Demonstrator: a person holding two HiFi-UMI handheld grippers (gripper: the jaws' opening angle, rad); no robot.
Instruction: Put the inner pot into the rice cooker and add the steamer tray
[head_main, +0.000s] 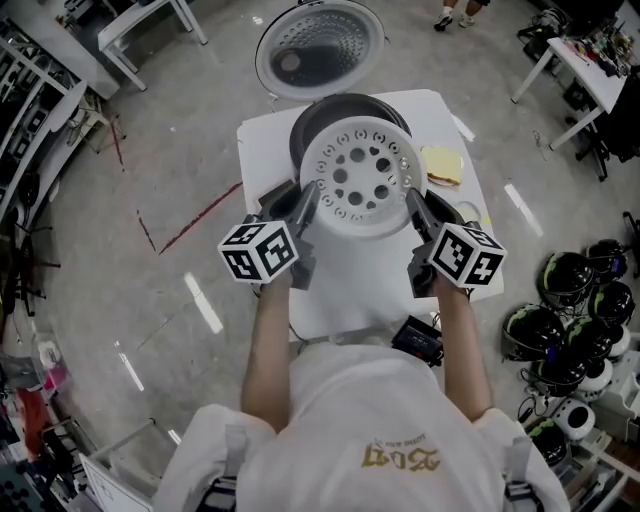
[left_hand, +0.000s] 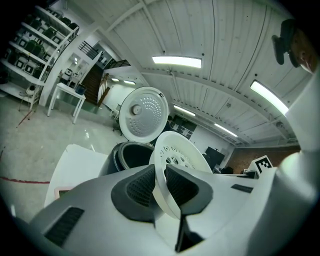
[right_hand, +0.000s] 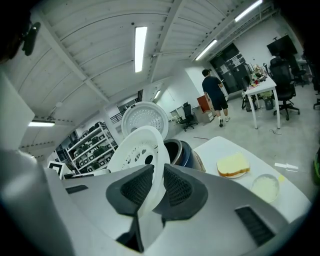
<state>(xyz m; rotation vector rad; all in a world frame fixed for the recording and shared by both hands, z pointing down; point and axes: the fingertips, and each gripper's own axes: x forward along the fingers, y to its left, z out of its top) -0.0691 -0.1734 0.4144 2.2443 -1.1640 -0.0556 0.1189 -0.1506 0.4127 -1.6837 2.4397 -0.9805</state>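
Observation:
Both grippers carry the white steamer tray (head_main: 360, 178), a round perforated dish, in the air just in front of the rice cooker (head_main: 325, 115). My left gripper (head_main: 309, 205) is shut on the tray's left rim, and the rim (left_hand: 162, 187) sits pinched between its dark pads. My right gripper (head_main: 413, 205) is shut on the right rim (right_hand: 154, 185). The cooker's lid (head_main: 320, 48) stands open behind it, and the dark inner pot (left_hand: 131, 155) sits inside the cooker body. The tray hides the front of the pot in the head view.
The cooker stands on a small white table (head_main: 265, 135). A yellow sponge on a dish (head_main: 442, 165) and a small clear round dish (right_hand: 265, 187) lie at the table's right side. Helmets (head_main: 570, 300) sit on the floor at right. A person (right_hand: 215, 95) stands far off.

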